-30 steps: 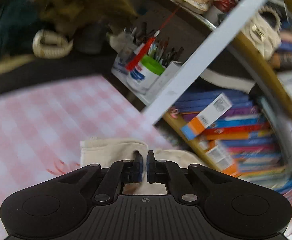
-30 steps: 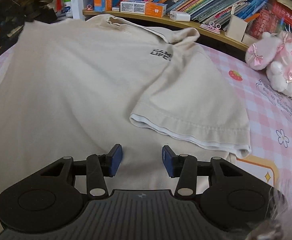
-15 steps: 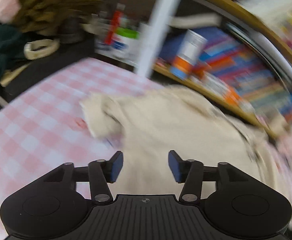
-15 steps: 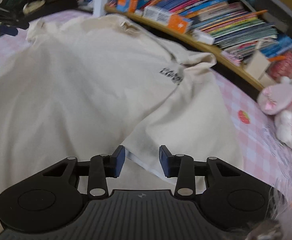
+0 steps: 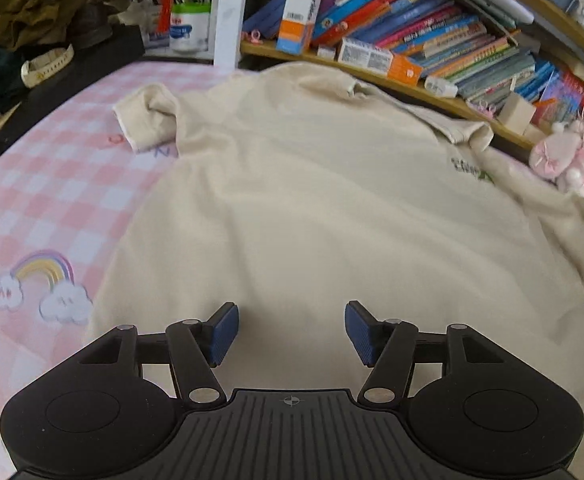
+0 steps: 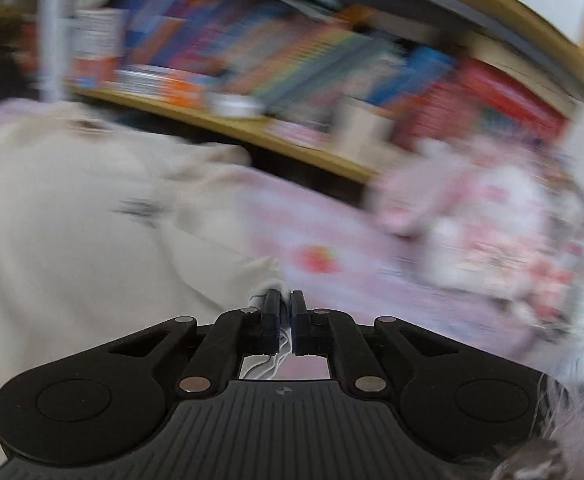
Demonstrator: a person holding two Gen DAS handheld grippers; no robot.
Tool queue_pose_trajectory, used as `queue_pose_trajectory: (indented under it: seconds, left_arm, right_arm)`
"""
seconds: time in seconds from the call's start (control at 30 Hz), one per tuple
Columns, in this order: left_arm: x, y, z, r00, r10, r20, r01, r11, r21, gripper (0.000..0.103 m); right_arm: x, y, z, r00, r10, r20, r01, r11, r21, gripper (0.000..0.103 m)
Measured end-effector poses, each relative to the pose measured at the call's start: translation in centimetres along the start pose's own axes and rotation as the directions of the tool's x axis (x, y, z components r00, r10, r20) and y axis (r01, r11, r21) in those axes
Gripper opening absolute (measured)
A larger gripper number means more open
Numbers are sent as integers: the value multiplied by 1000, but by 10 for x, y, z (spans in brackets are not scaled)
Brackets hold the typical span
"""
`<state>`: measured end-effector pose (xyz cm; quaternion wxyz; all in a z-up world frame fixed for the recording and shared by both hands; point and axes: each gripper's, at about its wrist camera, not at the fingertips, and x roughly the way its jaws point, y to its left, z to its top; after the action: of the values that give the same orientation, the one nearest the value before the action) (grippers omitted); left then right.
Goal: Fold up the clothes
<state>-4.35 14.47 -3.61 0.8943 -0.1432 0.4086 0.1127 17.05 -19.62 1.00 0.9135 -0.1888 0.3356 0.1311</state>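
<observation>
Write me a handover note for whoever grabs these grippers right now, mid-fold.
Left gripper: open, holding nothing, above the shirt; its jaws have just been opening.
Right gripper: shut on the shirt's right sleeve hem.
Shirt lies spread on the pink cloth; left sleeve is bunched.
Done: right sleeve gripped. No fold shows yet.
Left: fold both sleeves in, then the body.

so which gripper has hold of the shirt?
The right gripper: shut, with the shirt hem pinched between its pads. The left gripper stands open above the cloth, holding nothing.

Both wrist views close, angled down over shirt [image 5: 312, 200] toward bookshelf [image 5: 432, 80]; shared.
</observation>
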Motion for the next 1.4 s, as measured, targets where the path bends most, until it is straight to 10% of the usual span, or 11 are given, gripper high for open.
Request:
queue_pose_trajectory:
  seconds: [0.4, 0.67, 0.8, 1.1, 1.17, 1.23, 1.4]
  left_arm:
    - [1, -36, -19, 996, 83, -16, -82, 994, 71, 76]
    - [-15, -38, -30, 993, 120, -11, -120, 993, 6, 76]
    - [-26, -35, -38, 988, 151, 14, -151, 988, -28, 76]
    - [-32, -39, -55, 981, 194, -21, -195, 980, -33, 76]
    - [-32, -41, -57, 979, 201, -31, -202, 979, -21, 76]
    - [-33, -42, -58, 979, 199, -37, -200, 980, -15, 76]
    - [-34, -44, -60, 980, 195, -50, -195, 981, -1, 76]
  right_arm:
    - [76, -83, -44, 942, -220, -254, 245, 967, 70, 1]
    - [22, -86, -37, 997, -5, -81, 23, 974, 224, 8]
    - [2, -70, -38, 995, 100, 2, -99, 980, 170, 28]
    - [43, -73, -33, 998, 49, -42, -46, 998, 53, 43]
    - [57, -75, -31, 996, 66, -65, -65, 998, 8, 41]
    - [68, -78, -28, 993, 79, -91, -81, 996, -25, 5]
    - [96, -109, -21, 983, -56, -173, 79, 988, 130, 4]
